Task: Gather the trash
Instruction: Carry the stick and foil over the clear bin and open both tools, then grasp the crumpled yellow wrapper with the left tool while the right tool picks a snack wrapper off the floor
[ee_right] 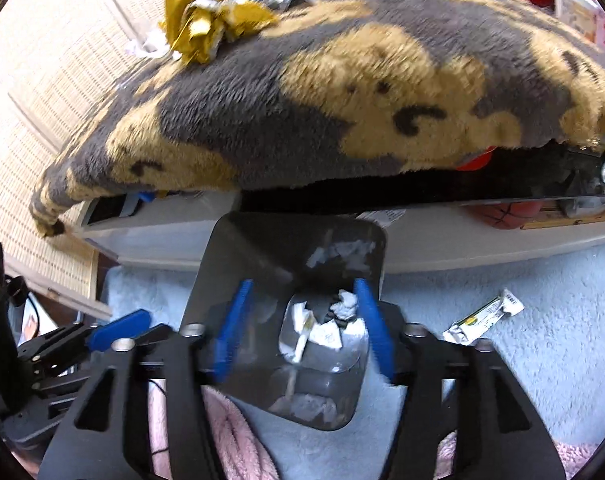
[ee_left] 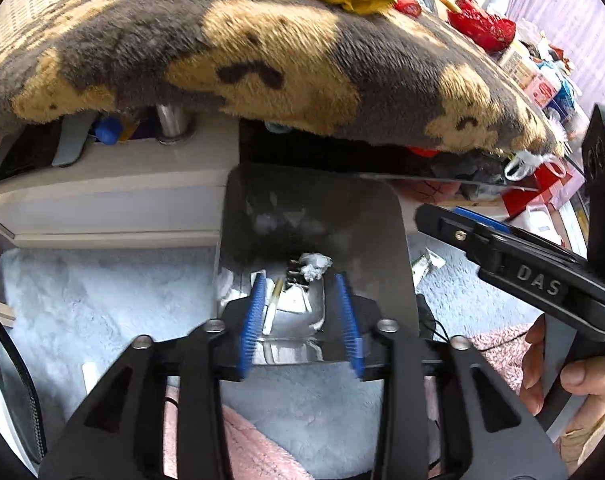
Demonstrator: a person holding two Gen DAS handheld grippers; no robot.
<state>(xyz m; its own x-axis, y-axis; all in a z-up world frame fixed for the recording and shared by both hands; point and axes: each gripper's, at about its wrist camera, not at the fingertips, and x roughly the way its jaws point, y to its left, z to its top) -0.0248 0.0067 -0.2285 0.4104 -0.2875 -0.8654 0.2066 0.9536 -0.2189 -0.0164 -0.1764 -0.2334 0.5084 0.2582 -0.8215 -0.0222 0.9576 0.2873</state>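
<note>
Hovering over dark bin (ee_left: 314,216) holding crumpled paper (ee_left: 314,266), left hand-held gripper (ee_left: 304,316) wide, right hand-held gripper (ee_right: 306,328) wide, wrapper (ee_right: 482,318) on rug beside bin's edge.

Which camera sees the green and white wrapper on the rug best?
The right wrist view. There the wrapper lies whole on the blue rug, right of the bin. In the left wrist view, only a small part of it peeks out beside the bin's edge.

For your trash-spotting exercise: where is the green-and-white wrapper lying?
In the right wrist view, the wrapper lies on the pale blue rug, right of the dark bin.
</note>
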